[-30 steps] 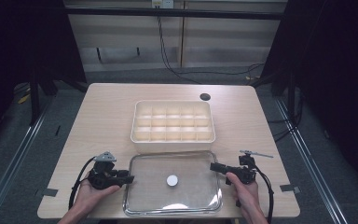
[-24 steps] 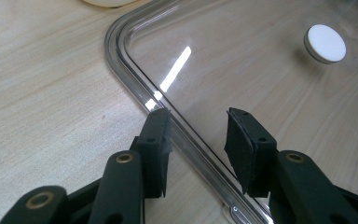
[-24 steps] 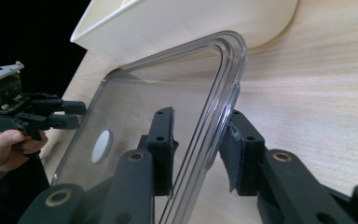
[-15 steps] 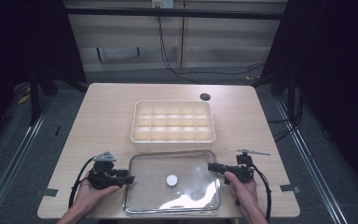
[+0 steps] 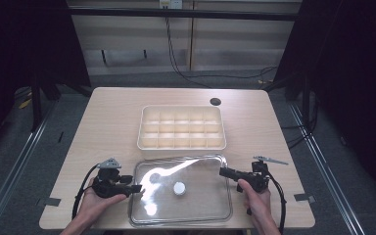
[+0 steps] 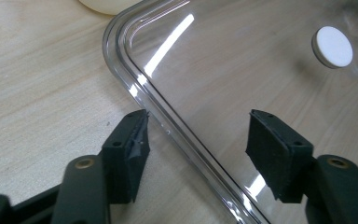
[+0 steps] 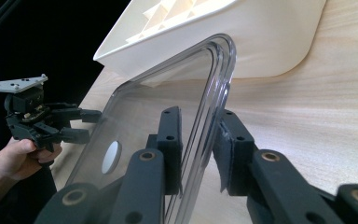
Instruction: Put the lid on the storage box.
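Light wood table [image 5: 103, 127]: cream plastic divided tray [image 5: 181, 127] mid; clear rectangular plastic lid [image 5: 191, 205] w/ white round disc [image 5: 178, 188] lies in front. Right gripper [image 7: 200, 140] clamps lid's edge. Left gripper [image 6: 196, 135] jaws just opened, straddling rim, not touching.

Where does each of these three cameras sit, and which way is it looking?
High view: above the table's near side, facing forward and down on the clear lid, tray and both forearms.
Left gripper view: on the left gripper, facing along its open fingers astride the lid's rim.
Right gripper view: on the right gripper, clamping the lid's edge.
All share the lid and its white disc.
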A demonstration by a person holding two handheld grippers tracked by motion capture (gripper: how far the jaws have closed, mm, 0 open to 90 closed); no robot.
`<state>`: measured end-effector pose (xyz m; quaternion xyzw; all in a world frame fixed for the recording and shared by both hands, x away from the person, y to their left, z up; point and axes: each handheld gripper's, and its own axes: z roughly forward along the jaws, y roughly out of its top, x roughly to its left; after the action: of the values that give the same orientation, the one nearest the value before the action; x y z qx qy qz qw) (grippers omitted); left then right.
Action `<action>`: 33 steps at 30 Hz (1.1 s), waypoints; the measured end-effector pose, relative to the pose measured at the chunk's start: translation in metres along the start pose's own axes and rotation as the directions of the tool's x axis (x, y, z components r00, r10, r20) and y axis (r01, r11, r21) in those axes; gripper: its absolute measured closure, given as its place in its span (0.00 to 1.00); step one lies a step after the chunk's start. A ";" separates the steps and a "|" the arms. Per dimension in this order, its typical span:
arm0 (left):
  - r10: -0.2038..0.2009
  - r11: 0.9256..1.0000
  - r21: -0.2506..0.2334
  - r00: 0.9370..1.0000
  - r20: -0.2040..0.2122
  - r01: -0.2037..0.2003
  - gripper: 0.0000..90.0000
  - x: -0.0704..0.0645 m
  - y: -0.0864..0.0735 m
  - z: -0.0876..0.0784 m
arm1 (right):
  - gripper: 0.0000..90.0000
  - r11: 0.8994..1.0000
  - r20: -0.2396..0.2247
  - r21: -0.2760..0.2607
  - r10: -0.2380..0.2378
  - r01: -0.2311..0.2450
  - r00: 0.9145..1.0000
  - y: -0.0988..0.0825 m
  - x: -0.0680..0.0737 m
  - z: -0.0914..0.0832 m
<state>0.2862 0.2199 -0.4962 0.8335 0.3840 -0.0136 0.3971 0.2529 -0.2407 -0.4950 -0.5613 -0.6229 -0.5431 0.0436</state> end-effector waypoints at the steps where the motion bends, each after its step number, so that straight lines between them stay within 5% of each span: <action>1: -0.001 1.000 -0.002 1.000 0.007 0.001 0.41 0.000 0.000 0.000 | 0.82 1.000 0.004 -0.002 -0.009 0.010 1.000 0.000 0.000 0.000; 9: -0.029 1.000 0.000 0.999 0.040 0.029 0.37 -0.001 0.001 0.002 | 0.82 0.999 -0.005 0.001 -0.033 0.033 0.999 0.000 0.006 -0.001; 19: -0.063 0.996 -0.051 0.993 0.101 0.069 0.52 0.001 0.001 -0.007 | 0.81 0.998 0.039 0.032 -0.050 0.049 0.998 0.000 0.004 0.001; 33: -0.064 0.993 -0.088 0.992 0.111 0.074 0.59 0.003 0.005 -0.016 | 0.79 0.997 0.069 0.025 -0.077 0.075 0.995 0.003 0.010 0.002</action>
<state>0.2869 0.2303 -0.4828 0.7987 0.3907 -0.0546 0.4543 0.2529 -0.2331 -0.4870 -0.5553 -0.6509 -0.5176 0.0073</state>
